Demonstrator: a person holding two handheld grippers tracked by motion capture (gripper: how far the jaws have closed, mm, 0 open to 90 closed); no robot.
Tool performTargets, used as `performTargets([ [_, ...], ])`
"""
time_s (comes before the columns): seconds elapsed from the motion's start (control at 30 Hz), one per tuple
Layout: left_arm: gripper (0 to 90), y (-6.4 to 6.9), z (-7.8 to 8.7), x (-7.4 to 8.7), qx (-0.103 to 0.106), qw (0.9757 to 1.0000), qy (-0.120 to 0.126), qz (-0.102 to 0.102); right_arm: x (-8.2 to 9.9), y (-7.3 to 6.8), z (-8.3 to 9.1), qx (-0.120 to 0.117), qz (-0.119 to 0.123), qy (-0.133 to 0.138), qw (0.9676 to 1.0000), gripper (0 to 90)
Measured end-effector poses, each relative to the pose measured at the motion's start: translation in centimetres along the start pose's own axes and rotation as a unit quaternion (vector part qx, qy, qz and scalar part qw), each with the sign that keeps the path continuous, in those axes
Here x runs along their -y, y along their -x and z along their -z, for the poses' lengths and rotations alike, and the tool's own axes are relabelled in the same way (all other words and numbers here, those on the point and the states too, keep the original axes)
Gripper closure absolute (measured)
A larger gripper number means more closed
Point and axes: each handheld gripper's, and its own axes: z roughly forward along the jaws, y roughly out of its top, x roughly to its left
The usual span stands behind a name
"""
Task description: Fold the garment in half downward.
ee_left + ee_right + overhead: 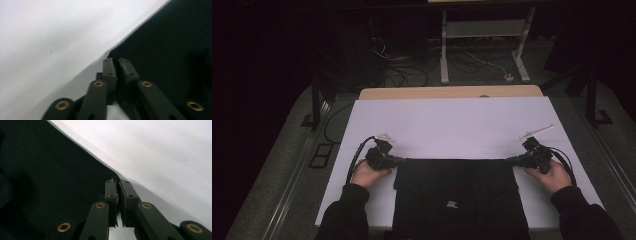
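A black garment [459, 195] with a small white mark lies flat at the near edge of the white table cover [452, 125], its lower part reaching past the table's front. My left gripper [401, 161] is shut on the garment's far left corner [112, 53]. At the other side my right gripper [508, 160] is shut on the far right corner [113, 175]. In both gripper views the jaws stand pressed together with a thin edge of black cloth pinched between them. A hand holds each gripper from below.
The white cover stretches free beyond the garment to the wooden table edge [451, 92]. On the floor behind stand a white frame [484, 40] and loose cables [407, 70]. Dark surroundings flank the table.
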Motion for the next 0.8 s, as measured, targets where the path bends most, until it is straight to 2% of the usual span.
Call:
performTargets([
  [0.13,85.6,-0.2,0.1,0.1,0.008,0.9999,0.003,0.013,0.0,0.0,0.1,0.001,-0.001,0.003,1.0000,84.3],
  [0.23,86.0,0.1,0.2,0.0,-0.002,1.0000,-0.001,0.001,0.0,0.0,0.2,-0.001,-0.003,0.002,1.0000,84.6],
  [0.37,86.1,0.4,0.3,-0.1,-0.017,0.9997,-0.004,-0.015,0.0,0.2,0.3,-0.012,-0.020,0.003,0.9997,84.9],
  [0.53,86.2,0.5,0.7,-0.3,-0.035,0.9992,0.012,-0.014,-0.1,0.4,0.6,-0.011,-0.031,0.011,0.9994,86.0],
  [0.67,86.3,0.8,1.1,-0.6,-0.063,0.9970,0.039,-0.022,-0.3,0.2,0.2,0.013,-0.028,0.000,0.9995,86.6],
  [0.73,86.4,1.0,1.3,-0.9,-0.083,0.9949,0.051,-0.027,-0.5,0.2,0.2,0.025,-0.028,0.000,0.9993,86.7],
  [0.8,86.4,1.0,1.5,-1.2,-0.097,0.9927,0.067,-0.023,-0.6,0.3,0.4,0.037,-0.031,0.005,0.9988,86.8],
])
